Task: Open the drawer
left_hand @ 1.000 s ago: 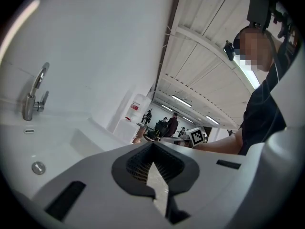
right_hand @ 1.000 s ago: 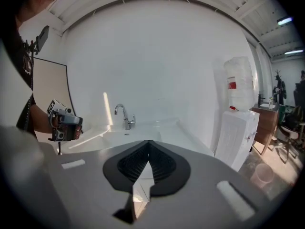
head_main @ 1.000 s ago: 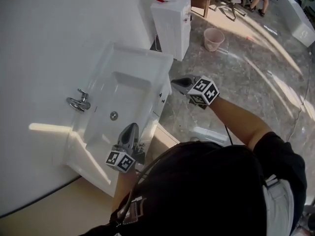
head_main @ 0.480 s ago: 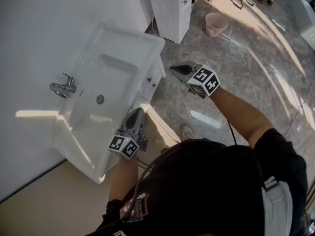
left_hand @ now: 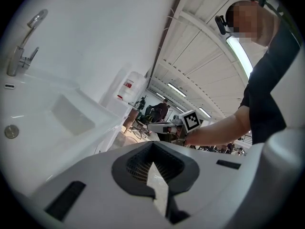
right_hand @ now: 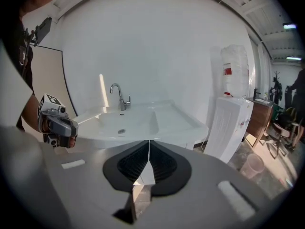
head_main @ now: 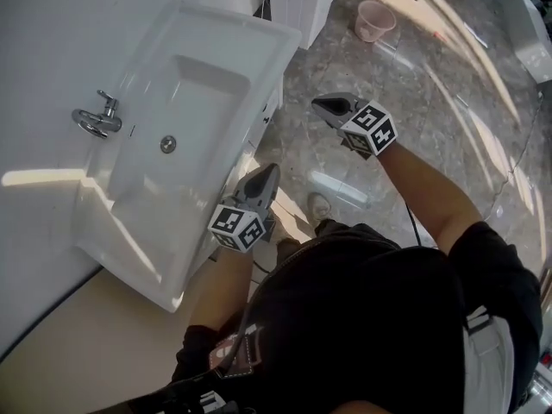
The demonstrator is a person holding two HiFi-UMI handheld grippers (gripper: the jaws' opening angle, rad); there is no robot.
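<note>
- L claw (head_main: 266, 176): jaws together, nothing in them. It hangs just off the front edge of the sink (head_main: 138, 222), tip aimed at the cabinet below. Looks like the lead-in to reaching for a handle, no contact yet.
- R claw (head_main: 321, 104): jaws also together, empty. It's out over the stone floor (head_main: 448, 102), well apart from the cabinet. Prob. just parked, or waiting as the spare hand.
- Basin: empty and looks dry. Only the drain (head_main: 168, 144) shows, w/ the faucet (head_main: 95, 116) at the wall side.
- Drawer (head_main: 268, 115): in the cabinet front under the sink's floor-side edge, seen at a steep angle and closed. Contents hidden, and handles too small to make out properly. Neither claw touches it.
- White floor unit (head_main: 297, 3) past the sink: closed. The R gripper view shows a big bottle (right_hand: 235, 70) on top.
- Pink bucket (head_main: 373, 21) on the floor, far from the job; can't tell what's inside.
- Closed jaws can't pinch a handle, so I'd guess they must part first, or a tip hooks it.
</note>
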